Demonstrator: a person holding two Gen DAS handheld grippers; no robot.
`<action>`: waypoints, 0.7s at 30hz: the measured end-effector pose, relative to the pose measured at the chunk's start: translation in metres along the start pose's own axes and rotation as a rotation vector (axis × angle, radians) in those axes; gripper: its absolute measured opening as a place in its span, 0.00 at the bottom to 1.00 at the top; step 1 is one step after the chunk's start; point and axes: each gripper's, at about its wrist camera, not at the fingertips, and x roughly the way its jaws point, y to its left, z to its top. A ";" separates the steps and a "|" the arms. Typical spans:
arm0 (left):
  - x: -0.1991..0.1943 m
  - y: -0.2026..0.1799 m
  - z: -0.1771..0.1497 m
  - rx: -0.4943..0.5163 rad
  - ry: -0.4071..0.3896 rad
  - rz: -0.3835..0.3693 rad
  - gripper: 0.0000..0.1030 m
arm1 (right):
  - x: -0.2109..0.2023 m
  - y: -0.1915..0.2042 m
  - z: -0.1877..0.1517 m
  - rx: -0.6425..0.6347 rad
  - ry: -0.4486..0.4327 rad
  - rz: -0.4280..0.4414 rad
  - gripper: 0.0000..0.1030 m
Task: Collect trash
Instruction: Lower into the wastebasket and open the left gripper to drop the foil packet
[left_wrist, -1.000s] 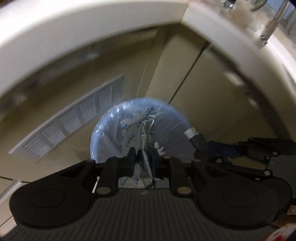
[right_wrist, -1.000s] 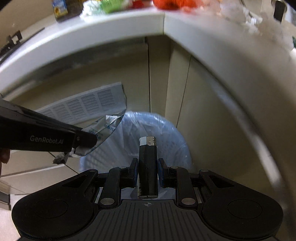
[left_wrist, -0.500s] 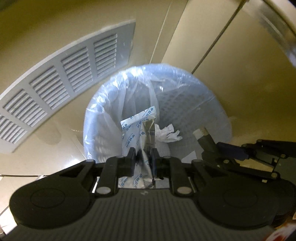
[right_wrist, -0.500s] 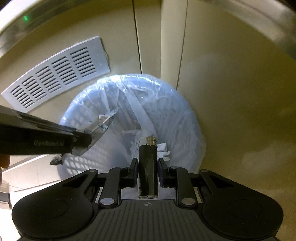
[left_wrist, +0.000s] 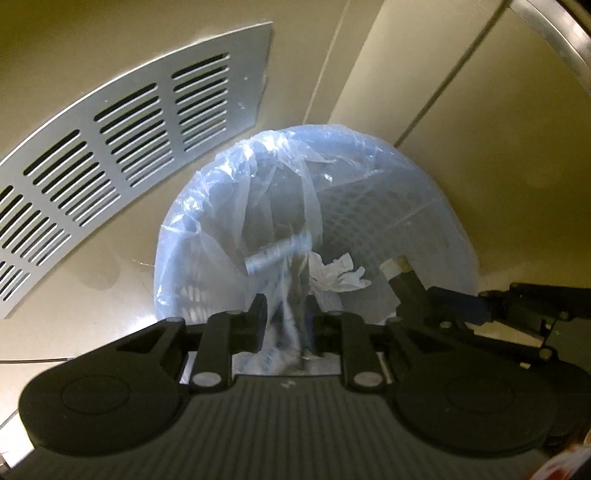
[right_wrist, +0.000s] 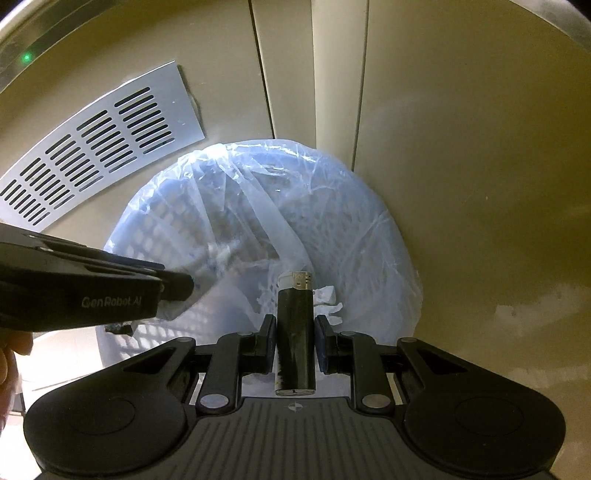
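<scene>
Vent grille (left_wrist: 110, 155), white and slotted, sits at far left on the beige cabinet front (left_wrist: 498, 155), with the top of the bin just beside its right-hand lower end. Seen from the right wrist view the same grille (right_wrist: 92, 147) lies up and left of the bin.

Waste bin (left_wrist: 388, 206): pale blue lattice basket lined with a clear plastic bag (left_wrist: 280, 177), standing against the cabinet base where two door panels meet. Crumpled white paper (left_wrist: 340, 273) already lies inside, near the middle.

Left gripper (left_wrist: 284, 317) points steeply down over the bin's near-left rim. Its jaws have just been opening and now stand narrow. The silvery printed wrapper (left_wrist: 284, 258) is still between them, blurred; the pads no longer appear to press on it. From the right wrist view the left gripper (right_wrist: 177, 291) reaches in from the left edge, the wrapper a pale smear (right_wrist: 214, 266) at its tip over the bin's left side. A bit of the person's hand (right_wrist: 11, 354) shows at the left edge.

Right gripper (right_wrist: 294, 325) hangs over the bin's near rim, right of the left one. Jaws narrow, clamped on a black lighter (right_wrist: 295, 332), upright along the fingers, its silver and white head toward the bin. In the left wrist view the lighter's head (left_wrist: 397, 266) pokes out over the bin's right side.
</scene>
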 end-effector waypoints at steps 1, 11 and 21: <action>-0.001 0.001 0.000 -0.003 -0.003 -0.001 0.27 | 0.000 0.000 0.000 0.000 0.000 0.000 0.21; -0.018 0.012 -0.005 -0.027 -0.026 0.014 0.27 | 0.005 0.003 0.000 0.003 0.010 0.008 0.21; -0.026 0.019 -0.006 -0.040 -0.030 0.017 0.27 | 0.008 0.007 0.003 0.002 0.005 0.020 0.21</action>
